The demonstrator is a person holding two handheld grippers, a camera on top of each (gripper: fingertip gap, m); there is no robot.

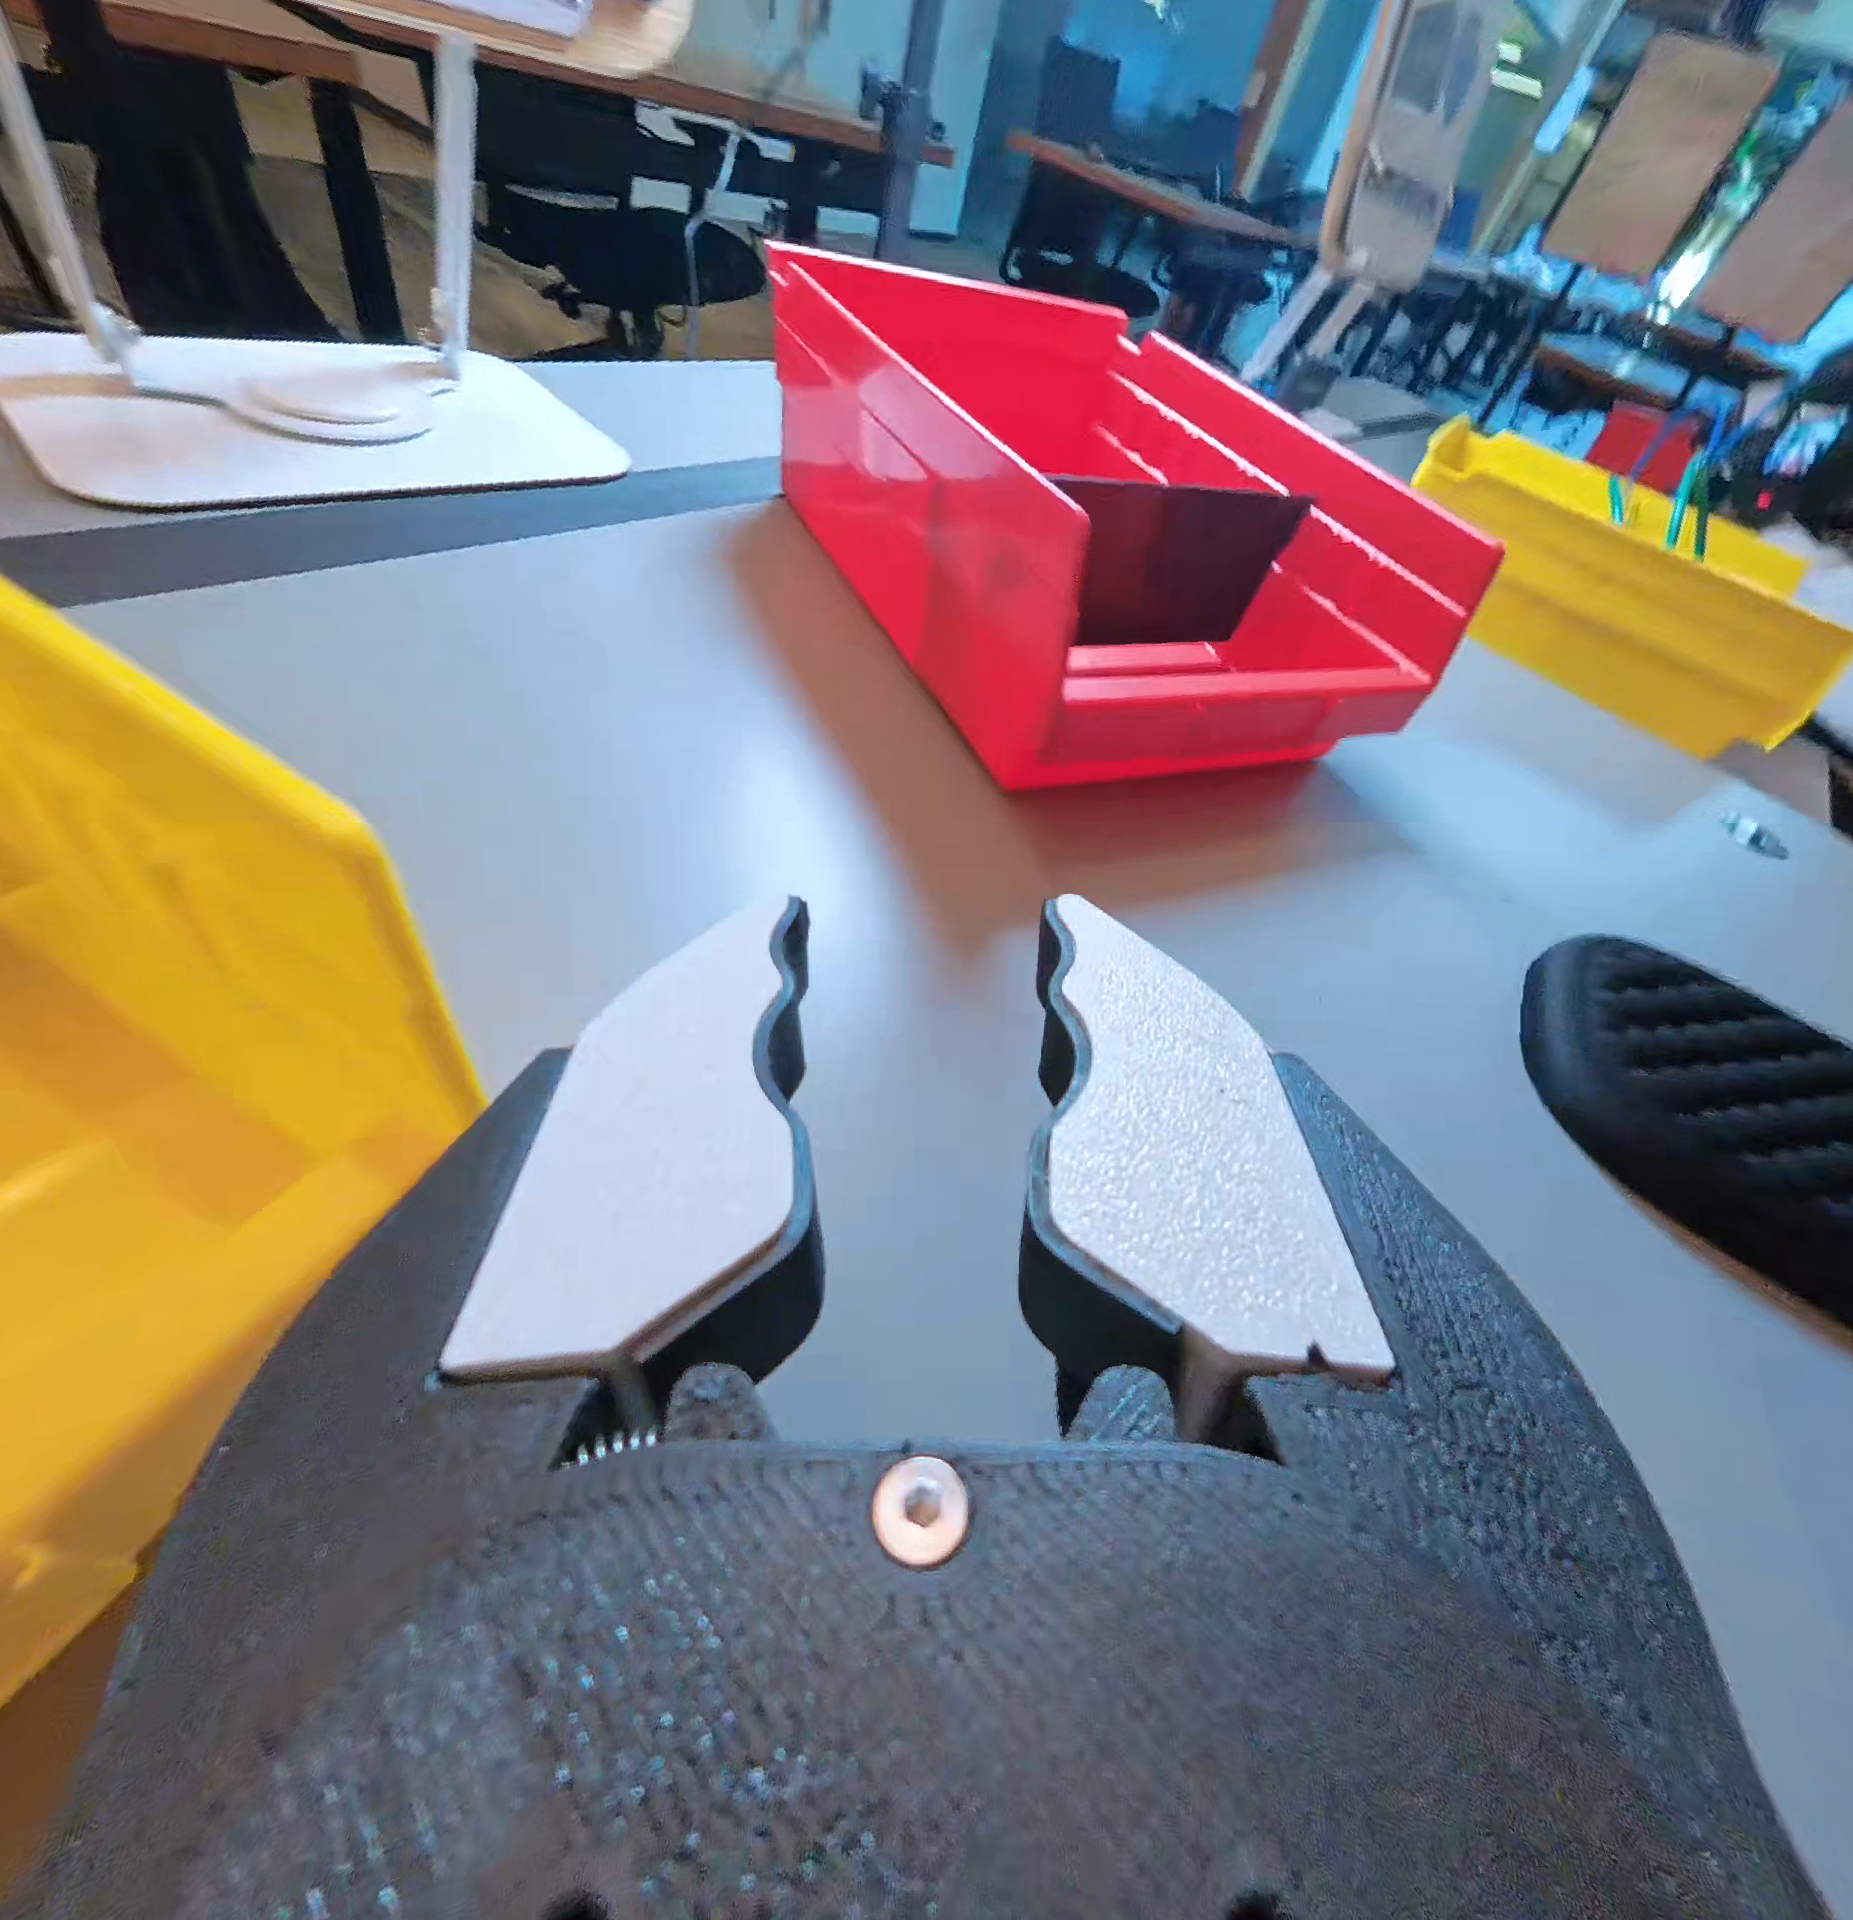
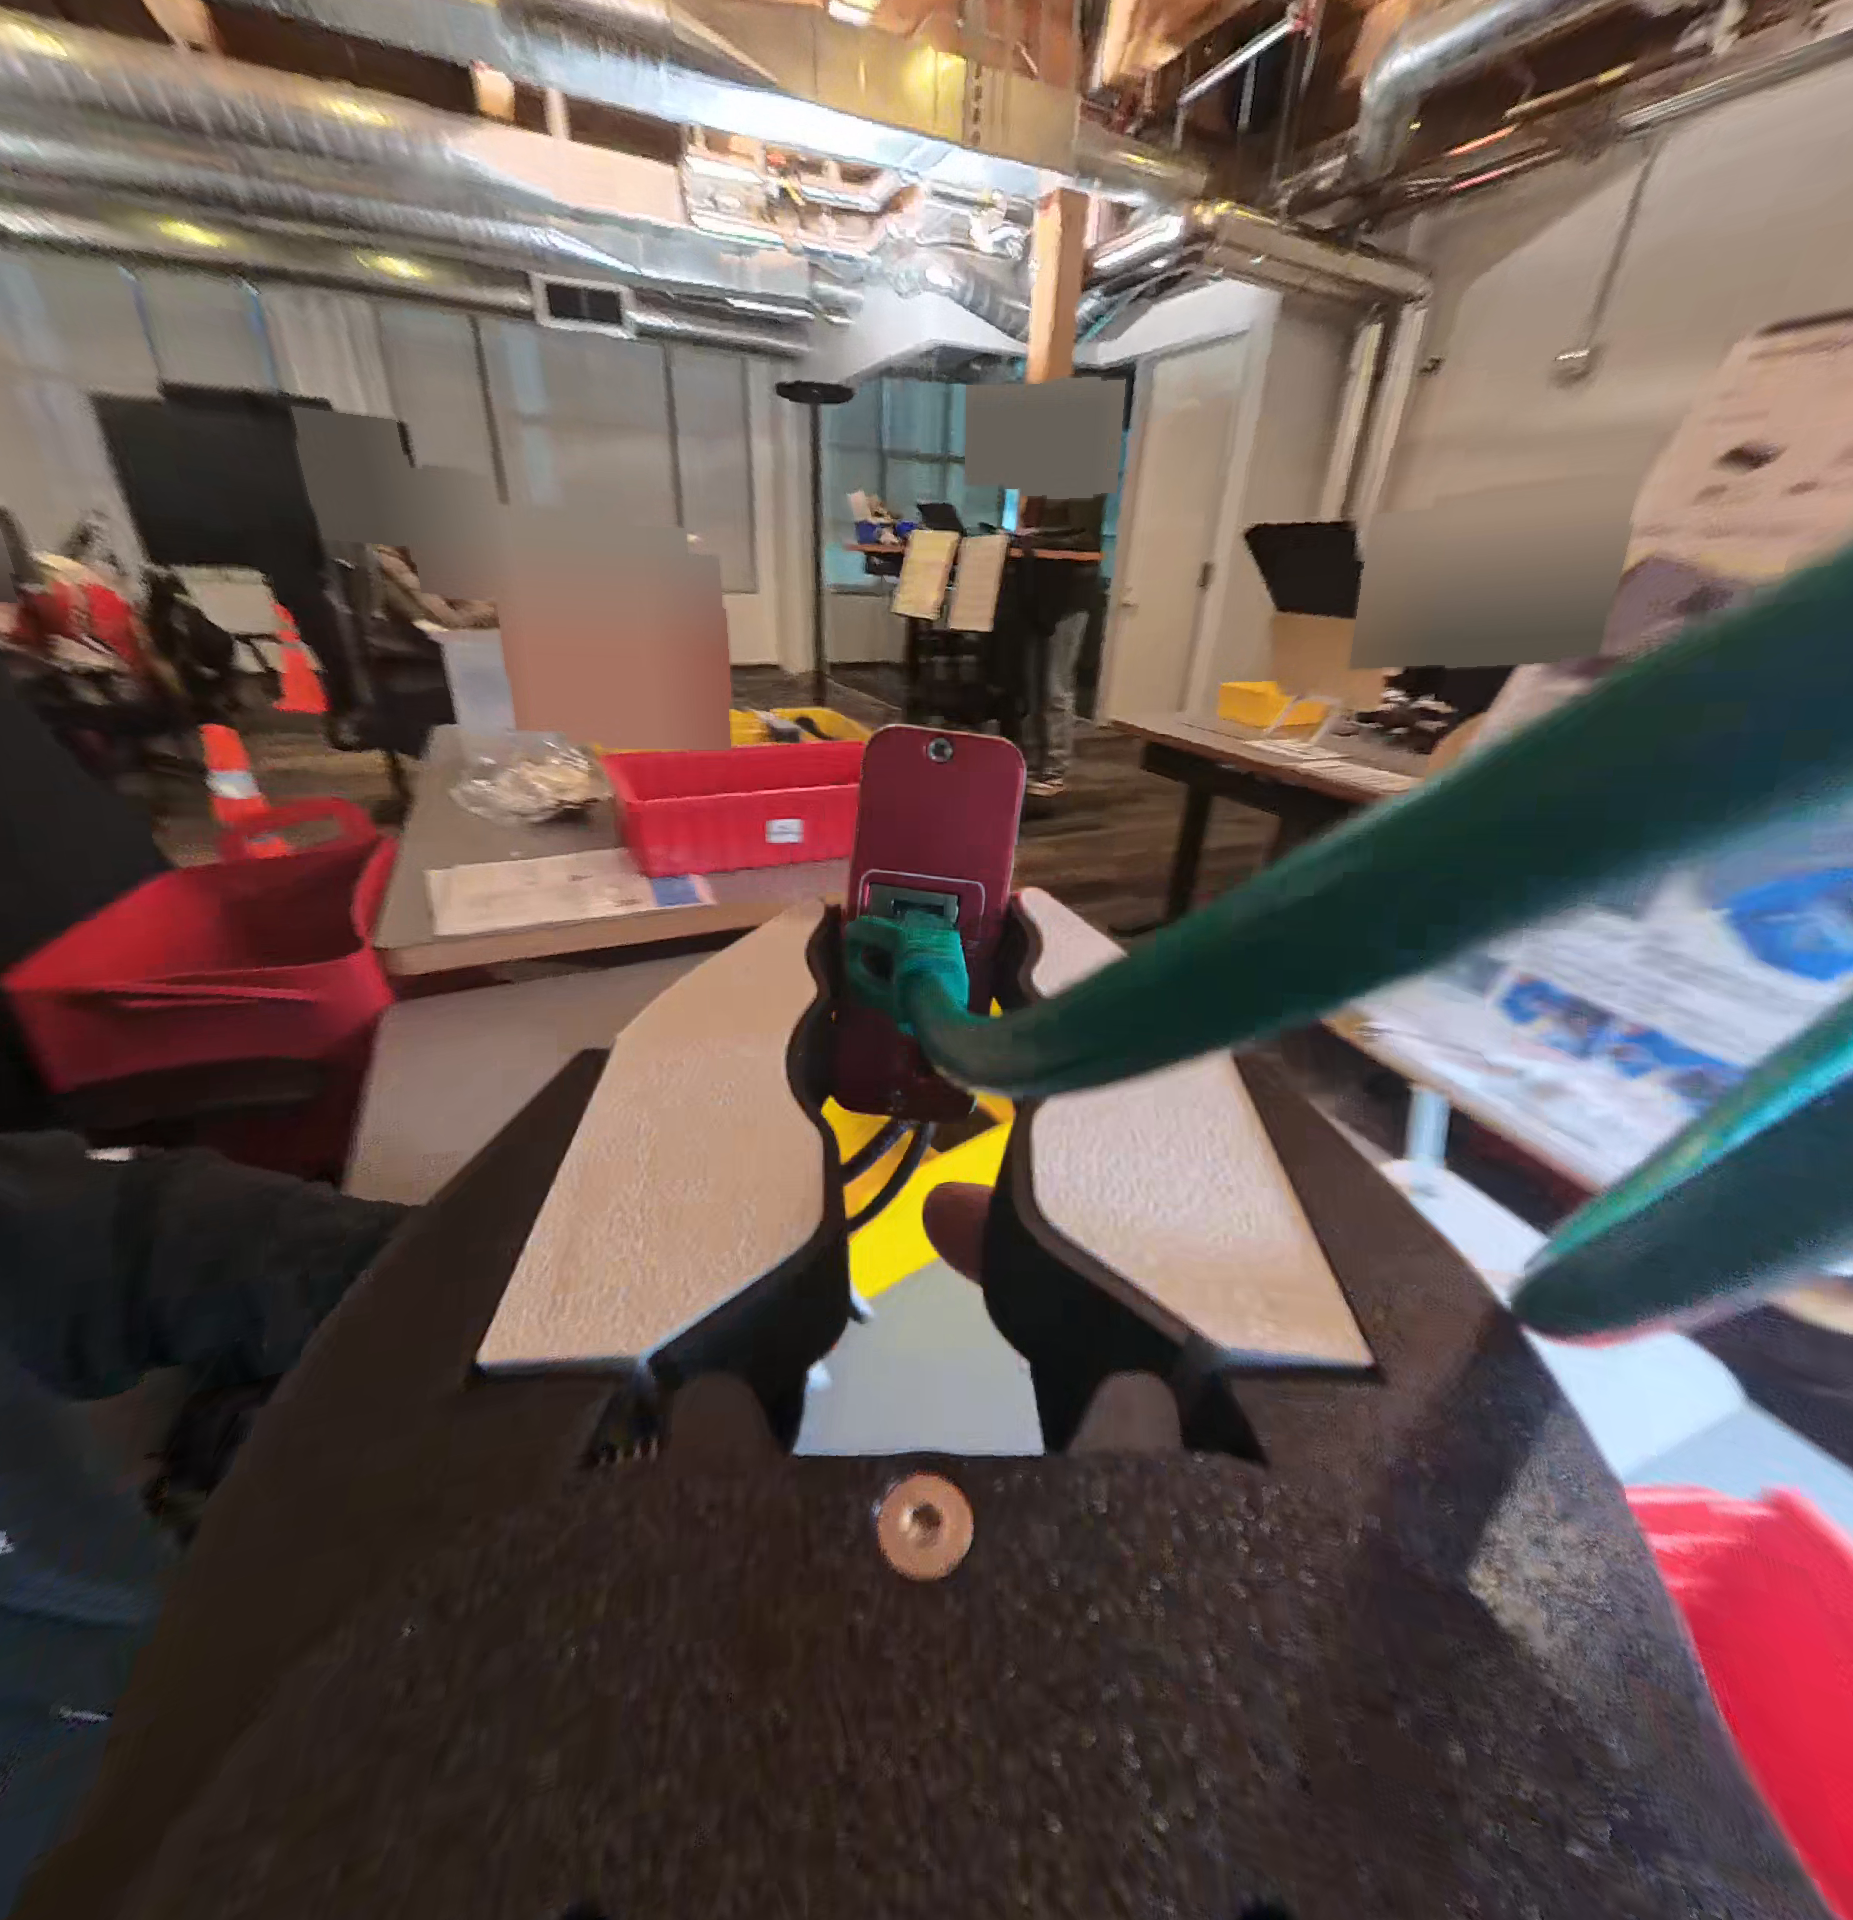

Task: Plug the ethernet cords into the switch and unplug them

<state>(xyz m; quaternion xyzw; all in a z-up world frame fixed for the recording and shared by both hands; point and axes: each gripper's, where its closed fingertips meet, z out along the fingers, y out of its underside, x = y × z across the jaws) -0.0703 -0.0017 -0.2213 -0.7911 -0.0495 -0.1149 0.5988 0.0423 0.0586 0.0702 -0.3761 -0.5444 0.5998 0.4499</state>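
Grey table, left wrist view: left gripper is held parted and empty, low over the surface; red bin lies ahead, yellow bin close at left. No switch or cord is seen here.

Right wrist view: right gripper is closed on a dark red switch, held upright, long axis along the fingers. Green cord is seated in its port, trailing right.

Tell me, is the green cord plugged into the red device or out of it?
Plugged in. The green cord's connector sits in the port of the red device, which the right gripper holds.
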